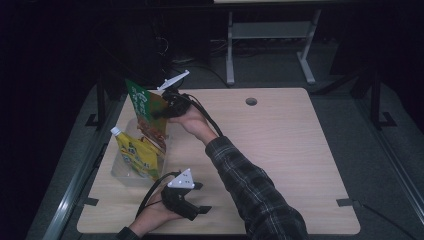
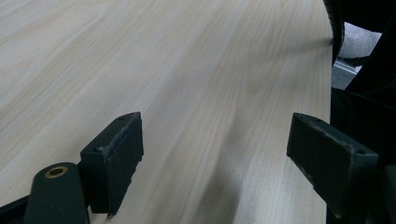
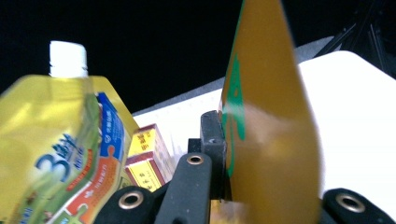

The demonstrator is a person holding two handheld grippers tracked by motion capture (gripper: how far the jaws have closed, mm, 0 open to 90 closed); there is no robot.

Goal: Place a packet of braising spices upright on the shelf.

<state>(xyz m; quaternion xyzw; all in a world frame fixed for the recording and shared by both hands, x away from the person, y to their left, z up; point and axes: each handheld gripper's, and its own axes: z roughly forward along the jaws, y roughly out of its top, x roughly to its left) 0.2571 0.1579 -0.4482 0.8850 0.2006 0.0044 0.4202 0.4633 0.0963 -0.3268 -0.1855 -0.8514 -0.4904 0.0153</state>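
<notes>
My right gripper (image 1: 161,113) is shut on the edge of a green and orange pouch (image 1: 145,111) and holds it upright over a clear plastic bin (image 1: 120,172) at the table's left side. A yellow spouted pouch (image 1: 136,154) with a white cap stands in the bin. In the right gripper view the jaws clamp the green and gold pouch (image 3: 271,140), with the yellow pouch (image 3: 60,154) at the left and a small red and yellow box (image 3: 144,156) behind it. My left gripper (image 1: 202,198) lies low near the front edge, open, with bare wood between its fingers (image 2: 116,151).
The wooden table (image 1: 280,150) has a round cable hole (image 1: 251,101) near its far edge. The plaid sleeve (image 1: 250,190) of the right arm crosses the table's middle. A grey desk frame (image 1: 270,35) stands behind the table on the dark floor.
</notes>
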